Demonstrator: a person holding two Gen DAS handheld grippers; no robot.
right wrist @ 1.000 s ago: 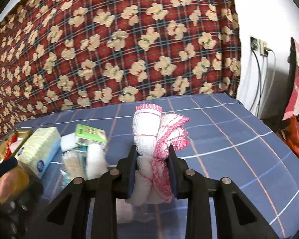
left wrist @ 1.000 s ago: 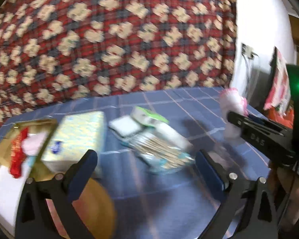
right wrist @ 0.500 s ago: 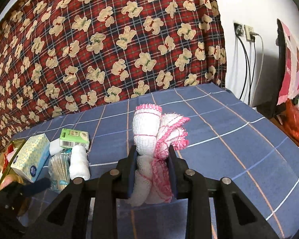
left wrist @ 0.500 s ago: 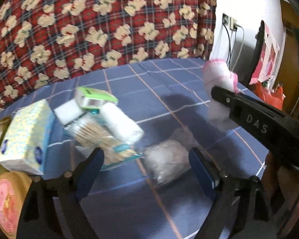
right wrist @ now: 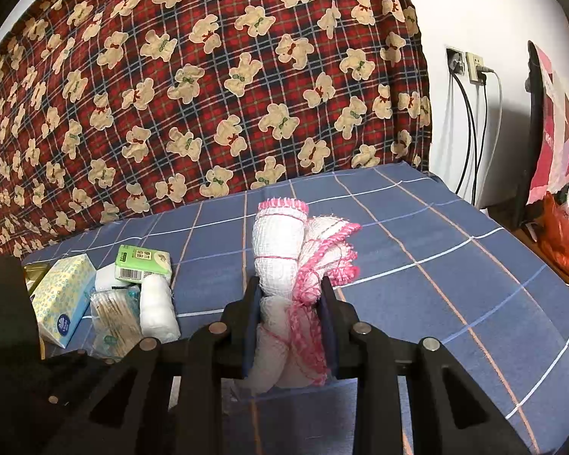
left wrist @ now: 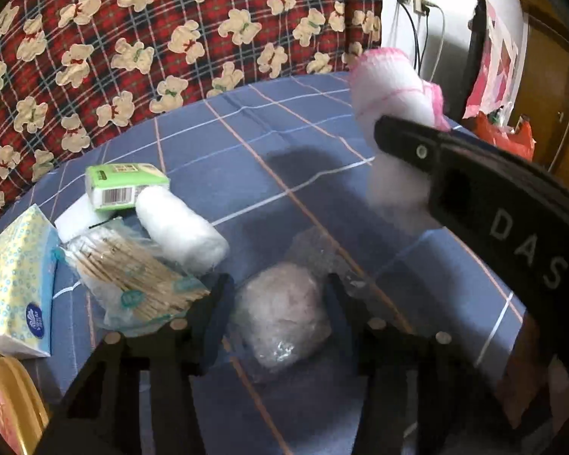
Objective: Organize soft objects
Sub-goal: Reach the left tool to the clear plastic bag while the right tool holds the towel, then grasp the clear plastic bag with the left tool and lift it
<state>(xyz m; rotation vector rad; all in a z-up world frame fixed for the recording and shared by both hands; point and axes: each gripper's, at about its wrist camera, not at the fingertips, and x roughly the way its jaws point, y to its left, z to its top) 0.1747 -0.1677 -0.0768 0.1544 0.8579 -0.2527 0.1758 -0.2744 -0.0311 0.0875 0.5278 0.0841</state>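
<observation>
Bear-print plaid cloth (right wrist: 208,87) fills the backdrop, 9 to 1 o'clock in both views. Blue checked sheet (right wrist: 455,265) covers the work surface below it.

Right gripper (right wrist: 289,318) is clamped on the pink-edged white cloth roll (right wrist: 280,242); roll stands upright between the pads, lifted off the sheet, seen at 2 o'clock in the left wrist view.

Left gripper (left wrist: 277,303) is down at the sheet, jaws partly closed around the bagged cotton wad (left wrist: 280,318). Fingers sit just beside both sides of the bag; can't tell if they actually squeeze it.

Pile at 9 o'clock of the left view, biggest first:
- blue/yellow tissue box (left wrist: 17,284), at the far left edge
- bag of cotton swabs (left wrist: 132,280), just right of the box, touching the gauze roll
- white gauze roll (left wrist: 182,227), lying tilted, one end against the green pack
- green tissue pack (left wrist: 125,185), resting on a white block (left wrist: 76,220)

Gold tin lid (left wrist: 7,405) at 8 o'clock, partly cut off by the frame.
</observation>
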